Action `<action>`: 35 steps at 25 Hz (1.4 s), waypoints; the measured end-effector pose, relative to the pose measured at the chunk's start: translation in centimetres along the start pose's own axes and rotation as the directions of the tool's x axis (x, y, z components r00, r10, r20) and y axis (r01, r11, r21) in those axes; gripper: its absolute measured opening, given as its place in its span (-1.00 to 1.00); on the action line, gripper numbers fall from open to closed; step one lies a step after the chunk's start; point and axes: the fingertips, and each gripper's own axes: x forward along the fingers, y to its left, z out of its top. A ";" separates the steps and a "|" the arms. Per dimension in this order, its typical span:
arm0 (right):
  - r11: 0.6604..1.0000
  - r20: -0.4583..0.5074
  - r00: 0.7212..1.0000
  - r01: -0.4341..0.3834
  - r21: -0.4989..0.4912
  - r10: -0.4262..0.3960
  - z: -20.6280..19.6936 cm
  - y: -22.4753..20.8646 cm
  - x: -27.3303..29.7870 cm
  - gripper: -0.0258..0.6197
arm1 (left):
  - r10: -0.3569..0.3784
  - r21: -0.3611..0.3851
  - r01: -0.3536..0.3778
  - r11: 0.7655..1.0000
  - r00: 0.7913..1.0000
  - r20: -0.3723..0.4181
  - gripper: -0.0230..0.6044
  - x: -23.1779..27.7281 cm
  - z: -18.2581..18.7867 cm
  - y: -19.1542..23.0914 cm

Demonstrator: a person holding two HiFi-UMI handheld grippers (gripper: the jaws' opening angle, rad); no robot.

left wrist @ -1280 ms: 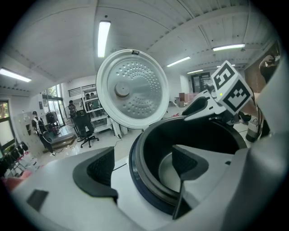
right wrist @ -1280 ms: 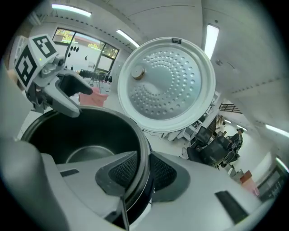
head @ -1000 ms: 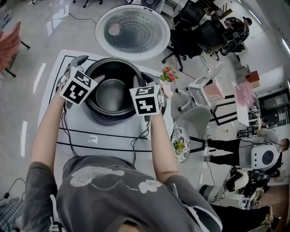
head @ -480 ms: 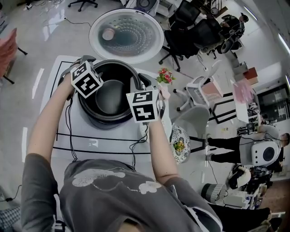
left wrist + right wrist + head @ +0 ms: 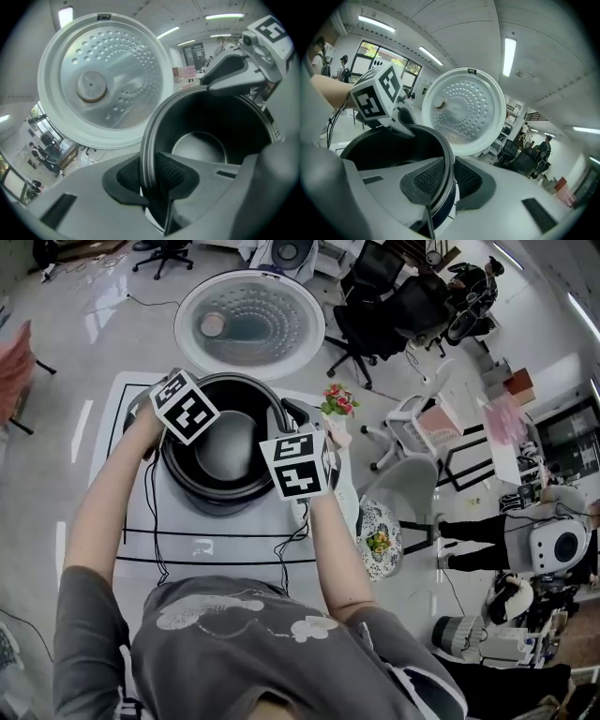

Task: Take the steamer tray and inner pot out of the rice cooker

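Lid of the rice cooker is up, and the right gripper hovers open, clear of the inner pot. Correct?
No: the right gripper is not open and clear; its fingers are shut on the rim of the dark round metal inner pot, as the right gripper view shows. The white round lid is up.

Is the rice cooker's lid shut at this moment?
No, the lid stands swung open behind the rice cooker, with its perforated inner face toward the head camera.
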 end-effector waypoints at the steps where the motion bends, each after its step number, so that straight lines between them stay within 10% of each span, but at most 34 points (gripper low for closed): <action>1: 1.000 0.002 1.000 0.001 0.004 -0.001 -0.1 -0.1 -0.1 -0.63 | -0.005 -0.007 0.005 1.000 1.000 0.005 -0.66 -0.4 0.2 0.0; 35: 0.967 0.094 0.995 -0.060 0.249 0.037 -0.7 -0.4 -2.0 -0.64 | -0.134 0.005 0.134 0.991 0.989 0.065 -0.79 -6.3 3.5 -1.3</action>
